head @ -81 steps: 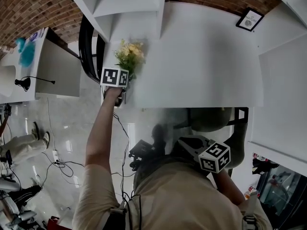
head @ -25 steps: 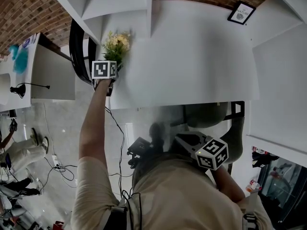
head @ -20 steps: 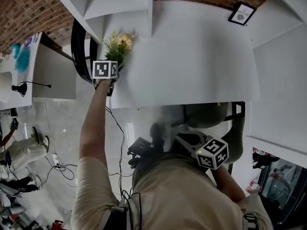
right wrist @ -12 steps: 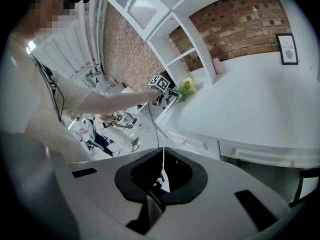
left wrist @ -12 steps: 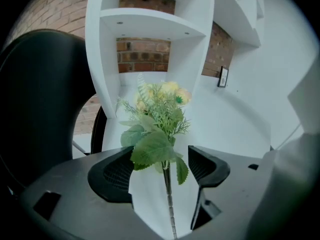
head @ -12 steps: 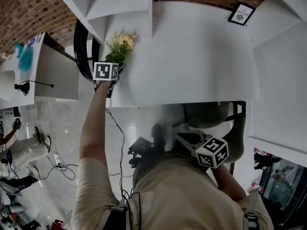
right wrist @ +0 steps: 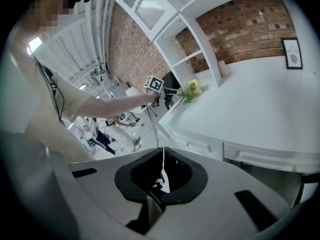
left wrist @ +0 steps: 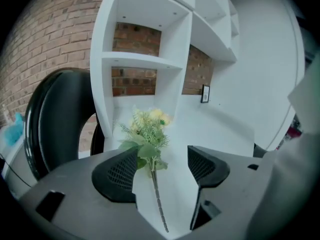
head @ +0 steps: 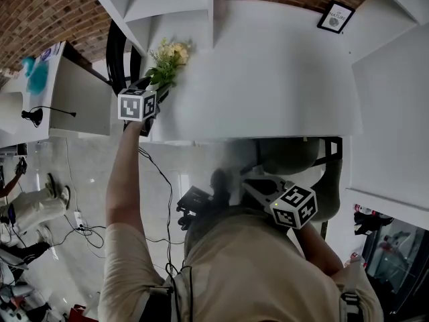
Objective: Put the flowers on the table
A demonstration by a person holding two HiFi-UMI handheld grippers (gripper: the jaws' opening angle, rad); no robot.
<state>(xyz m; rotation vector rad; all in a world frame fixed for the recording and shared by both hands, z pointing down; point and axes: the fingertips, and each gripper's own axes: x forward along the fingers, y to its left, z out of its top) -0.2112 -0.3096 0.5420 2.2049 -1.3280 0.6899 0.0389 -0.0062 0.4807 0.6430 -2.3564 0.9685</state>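
Flowers (left wrist: 147,134) lie on the table (head: 268,79) at ten o'clock. The left gripper (left wrist: 162,169), jaws just opened wide, straddles their stem without gripping. The right gripper (right wrist: 161,178) is closed and empty.

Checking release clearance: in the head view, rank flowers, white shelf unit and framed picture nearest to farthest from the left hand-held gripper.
From the left hand-held gripper:
1. flowers, just ahead, lying on the table.
2. white shelf unit, behind the flowers.
3. framed picture, far right, back of the table.
The jaws have just been opening; the stem lies between them, ungripped.
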